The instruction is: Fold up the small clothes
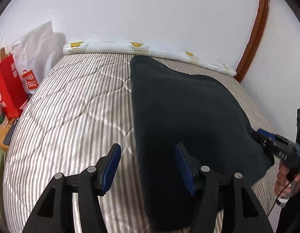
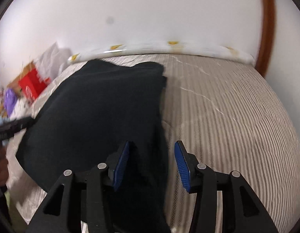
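A dark garment (image 1: 188, 116) lies spread on a bed covered with a grey-and-white striped quilt (image 1: 72, 106); it is near-black with a faint green cast, and what kind of clothing it is cannot be told. In the left wrist view it covers the right part of the bed, its far edge reaching close to the white bolster with yellow duck prints (image 1: 130, 47) that runs along the wall.

The left gripper (image 1: 148, 167) stands open over the garment's left edge: its left blue pad sits above bare striped quilt, its right pad above the dark cloth, and neither presses on the fabric. The right gripper (image 2: 152, 165) is open too, straddling the garment's right edge, with the left pad over the cloth and the right pad over the quilt (this view is smeared by motion blur, so fine detail is lost). Nothing is clamped in either gripper.

At the right edge of the left wrist view, the right gripper's black body (image 1: 276, 145) shows just beside the garment's near right corner, with a hand (image 1: 286, 178) wrapped round its handle. A red paper bag (image 1: 8, 89) and a white shopping bag with a red logo (image 1: 33, 58) stand beside the bed on the left, and a brown wooden door frame (image 1: 255, 35) curves up the wall on the right.
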